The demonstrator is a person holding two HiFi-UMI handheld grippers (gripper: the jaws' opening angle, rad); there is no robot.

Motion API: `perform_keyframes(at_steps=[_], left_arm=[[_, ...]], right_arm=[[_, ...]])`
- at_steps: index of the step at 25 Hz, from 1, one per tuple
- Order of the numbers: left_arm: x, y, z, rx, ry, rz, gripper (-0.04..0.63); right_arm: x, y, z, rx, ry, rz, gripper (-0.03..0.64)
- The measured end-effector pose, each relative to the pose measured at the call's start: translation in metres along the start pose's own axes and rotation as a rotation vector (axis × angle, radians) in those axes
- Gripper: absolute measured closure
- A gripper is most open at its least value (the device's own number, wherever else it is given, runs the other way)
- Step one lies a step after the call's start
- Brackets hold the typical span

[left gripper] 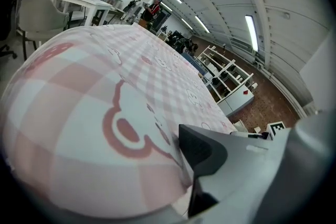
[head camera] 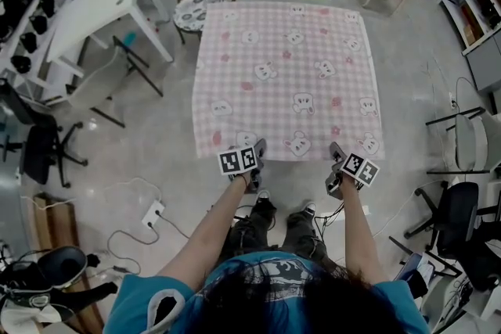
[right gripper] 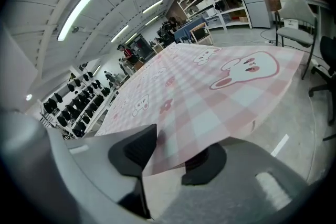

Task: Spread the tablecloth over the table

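Pink tablecloth [head camera: 286, 74] lies spread, its edge between released fingers [right gripper: 135, 151] of left gripper [head camera: 257, 149], right gripper [head camera: 337, 152].

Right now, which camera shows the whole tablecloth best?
The head view: it looks down on the tablecloth and takes in all four edges, spread flat. The left gripper view shows only a close patch with a bear print; the right gripper view skims along it from its near edge.

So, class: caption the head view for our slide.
Left gripper and right gripper at the near edge of the spread tablecloth.
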State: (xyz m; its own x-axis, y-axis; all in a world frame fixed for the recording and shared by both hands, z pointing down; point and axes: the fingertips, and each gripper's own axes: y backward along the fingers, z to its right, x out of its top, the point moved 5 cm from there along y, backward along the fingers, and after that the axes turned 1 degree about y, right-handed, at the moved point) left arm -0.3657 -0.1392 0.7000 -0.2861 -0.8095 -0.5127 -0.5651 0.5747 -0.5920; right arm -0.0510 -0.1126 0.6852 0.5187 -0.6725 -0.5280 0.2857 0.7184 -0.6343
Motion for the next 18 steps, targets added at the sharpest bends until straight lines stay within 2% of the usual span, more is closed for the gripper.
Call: perform_keyframes(at_steps=[4,9,14,18], left_arm=[[-0.011,0.012,0.004,-0.068,-0.011,-0.054,0.389],[-0.035,0.030,0.011,-0.125,-0.064,-0.126,0.383],[-0.033,0.050,0.020,-0.172,-0.113,-0.106,0.393],[-0.029,0.068,0.031,-0.175,-0.164,-0.059,0.389]], right_arm=[[0.000,0.008,-0.008,0.010,0.033,-0.002,0.469],[-0.010,0.031,-0.013,0.014,0.070,-0.005,0.468],[-0.025,0.056,-0.025,0.031,0.067,0.029,0.470],[-0.029,0.075,-0.040,0.073,0.093,0.055,0.474]])
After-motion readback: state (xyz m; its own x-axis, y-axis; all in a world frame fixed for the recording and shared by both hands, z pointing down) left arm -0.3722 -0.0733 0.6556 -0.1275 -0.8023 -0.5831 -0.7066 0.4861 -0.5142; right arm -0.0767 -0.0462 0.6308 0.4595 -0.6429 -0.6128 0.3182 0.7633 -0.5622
